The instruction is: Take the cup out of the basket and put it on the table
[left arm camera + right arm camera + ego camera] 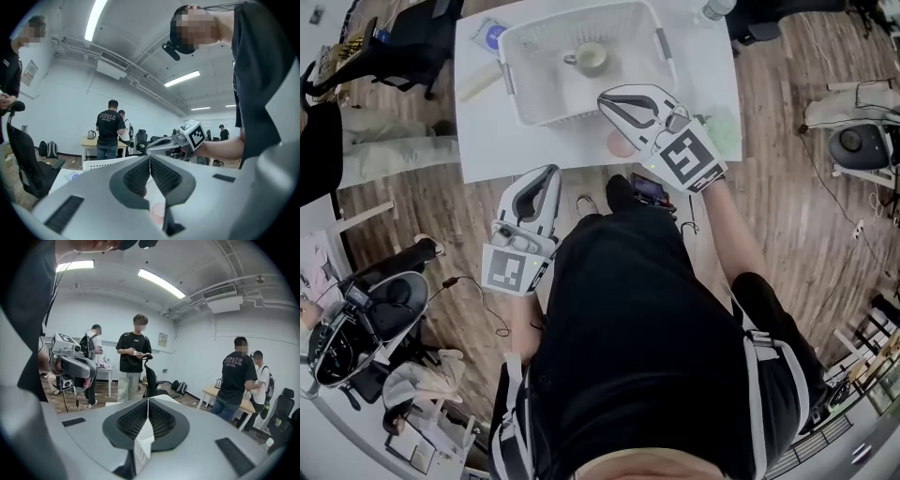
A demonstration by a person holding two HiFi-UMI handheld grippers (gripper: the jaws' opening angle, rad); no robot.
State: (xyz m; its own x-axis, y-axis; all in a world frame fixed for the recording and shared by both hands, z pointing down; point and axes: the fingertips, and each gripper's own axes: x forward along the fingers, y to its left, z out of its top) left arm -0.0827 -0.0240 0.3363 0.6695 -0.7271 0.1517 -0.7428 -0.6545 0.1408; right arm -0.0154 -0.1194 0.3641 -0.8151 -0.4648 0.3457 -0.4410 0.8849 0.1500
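A pale green cup (591, 58) stands inside the white mesh basket (534, 105) at the back of the white table (483, 155). My right gripper (605, 99) is shut and empty, held over the basket's front right corner, apart from the cup. My left gripper (550, 172) is also shut with nothing in it and hovers just off the table's front edge. In the left gripper view the jaws (150, 160) meet tip to tip, with the right gripper (165, 143) and the basket rim (105, 163) beyond. The right gripper view shows its jaws (148, 401) closed and the left gripper (70, 363) at the left.
A pink disc (619, 143) and a pale green object (727, 133) lie on the table's front right. A blue-marked packet (491, 36) and a beige roll (478, 82) lie left of the basket. Office chairs (380, 309) and several people (132, 359) stand around.
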